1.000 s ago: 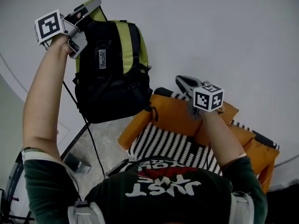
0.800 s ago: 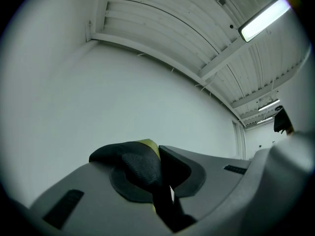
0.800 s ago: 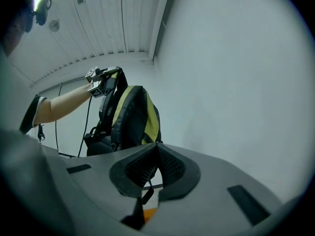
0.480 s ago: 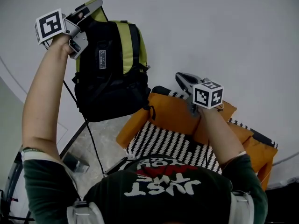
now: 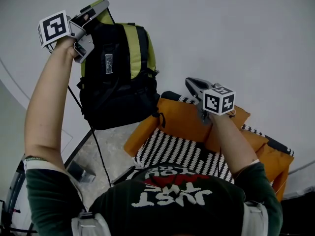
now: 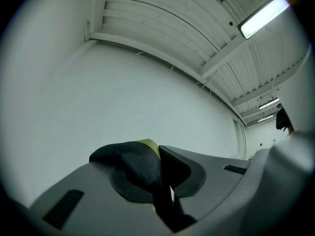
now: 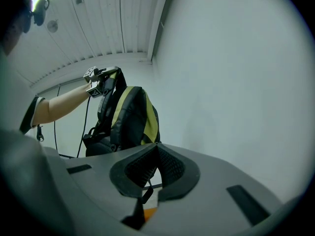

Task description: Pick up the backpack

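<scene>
Left gripper (image 5: 102, 6) is raised high with its jaws nearly closed, pinching the black fabric loop (image 6: 138, 163) at the top of the backpack (image 5: 118, 77), so we have the bag by its carry handle. Behind it the white wall (image 5: 236, 33) fills most of what we see. Below and to the right stands an orange chair (image 5: 184, 119) with a striped seat cushion (image 5: 172, 154). The backpack hangs free in front of the wall, clear of the floor (image 5: 96, 156), with its lower corner just beside the chair's edge. We judge the bag to be soft and of moderate weight: the black and yellow-green body sags a little and its shoulder straps dangle, so it is likely to swing and twist under a single grip point. The top loop looks like the right place to hold, being stitched to carry the load, though thin webbing could slide through smooth pads if the bag is jerked. Right gripper (image 5: 191, 84) is held level over the chair, jaws together on nothing, and could steady the body or take a shoulder strap if we need a second hold.
</scene>
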### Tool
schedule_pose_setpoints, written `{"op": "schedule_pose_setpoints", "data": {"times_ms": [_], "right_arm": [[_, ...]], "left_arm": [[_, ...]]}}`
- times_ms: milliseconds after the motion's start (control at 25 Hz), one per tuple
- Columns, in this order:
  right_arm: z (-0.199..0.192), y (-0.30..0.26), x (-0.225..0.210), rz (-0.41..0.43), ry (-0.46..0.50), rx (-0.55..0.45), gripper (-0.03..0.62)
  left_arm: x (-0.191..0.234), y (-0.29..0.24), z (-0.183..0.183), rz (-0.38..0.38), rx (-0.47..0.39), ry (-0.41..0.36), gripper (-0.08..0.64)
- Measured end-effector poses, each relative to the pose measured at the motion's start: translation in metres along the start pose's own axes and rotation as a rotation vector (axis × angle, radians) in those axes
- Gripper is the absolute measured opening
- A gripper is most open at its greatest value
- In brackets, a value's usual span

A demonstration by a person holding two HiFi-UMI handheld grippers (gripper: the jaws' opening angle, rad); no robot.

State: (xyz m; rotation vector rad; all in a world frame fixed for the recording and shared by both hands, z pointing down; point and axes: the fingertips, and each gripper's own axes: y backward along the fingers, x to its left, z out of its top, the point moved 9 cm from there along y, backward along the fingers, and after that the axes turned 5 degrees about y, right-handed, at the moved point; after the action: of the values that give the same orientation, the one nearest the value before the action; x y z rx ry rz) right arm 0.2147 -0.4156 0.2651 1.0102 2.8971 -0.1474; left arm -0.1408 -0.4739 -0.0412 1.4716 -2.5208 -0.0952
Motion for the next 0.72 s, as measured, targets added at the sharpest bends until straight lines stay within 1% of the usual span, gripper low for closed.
{"op": "schedule_pose_setpoints", "data": {"times_ms": [400,600,720], "right_arm": [[-0.0023,-0.0019,0.0049,-0.008,0.024,0.01,0.029],[-0.0018,-0.002,0.0061,-0.008,0.028,0.012,0.029],[-0.0012,-0.0015,0.0065,-0.007,0.032,0.013,0.029]], "left_arm": [[0.0002,-0.0007,-0.0001,-0.011,0.007,-0.004,0.046],[0.0003,0.0,-0.0011,0.0,0.006,0.007,0.046],[-0.0004,-0.0001,-0.0001,0.002,0.01,-0.004,0.046]]}}
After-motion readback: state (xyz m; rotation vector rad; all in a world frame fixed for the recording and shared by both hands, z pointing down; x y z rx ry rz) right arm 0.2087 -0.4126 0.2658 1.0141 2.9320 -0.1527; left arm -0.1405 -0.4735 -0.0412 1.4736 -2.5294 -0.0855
